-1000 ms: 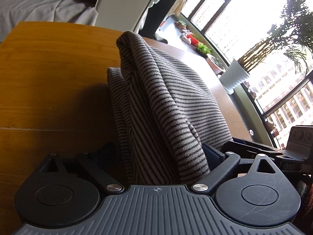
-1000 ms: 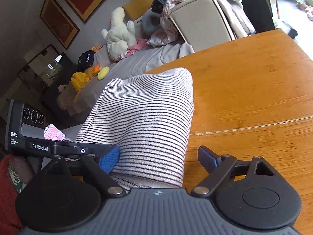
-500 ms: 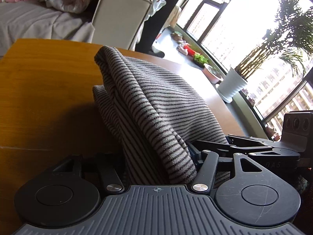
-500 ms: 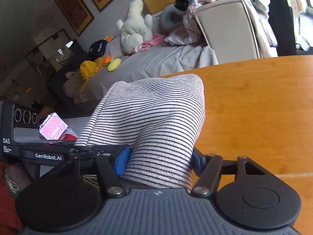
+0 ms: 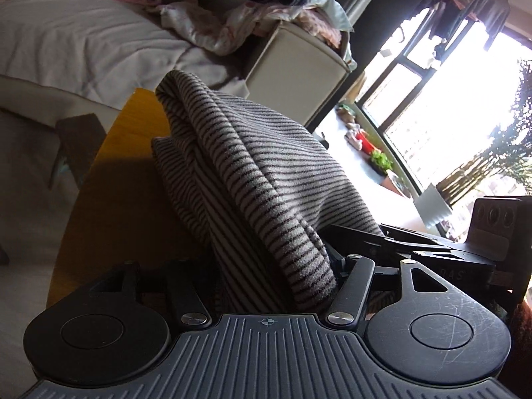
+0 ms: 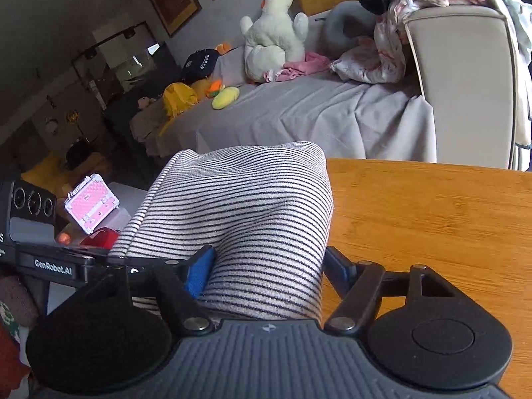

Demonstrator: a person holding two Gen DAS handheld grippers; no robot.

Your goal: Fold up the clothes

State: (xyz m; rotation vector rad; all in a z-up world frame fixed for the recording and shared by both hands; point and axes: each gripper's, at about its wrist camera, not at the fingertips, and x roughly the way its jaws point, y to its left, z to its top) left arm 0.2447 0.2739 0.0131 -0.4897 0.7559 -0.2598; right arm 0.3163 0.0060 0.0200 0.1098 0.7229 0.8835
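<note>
A grey garment with thin dark stripes (image 5: 252, 179) is bunched between both grippers over the wooden table (image 5: 109, 206). My left gripper (image 5: 269, 282) is shut on its folded edge, which hides the fingertips. In the right wrist view the same striped garment (image 6: 246, 212) fills the jaws of my right gripper (image 6: 266, 276), which is shut on it; a blue pad (image 6: 199, 272) shows at its left side. The two grippers sit close side by side; the right one (image 5: 432, 252) shows at the right in the left wrist view, and the left one (image 6: 50, 259) at the left in the right wrist view.
The wooden table (image 6: 432, 232) stretches to the right. Beyond it are a grey-covered sofa (image 6: 299, 109) with a white plush toy (image 6: 276, 33), a beige armchair (image 6: 465, 83) heaped with clothes, and a bright window with plants (image 5: 465, 116). A pink case (image 6: 91, 202) lies below at left.
Both grippers closed on the striped garment and lifted it, tilting upward so the sofa and room come into view. The garment is now more bunched between them.
</note>
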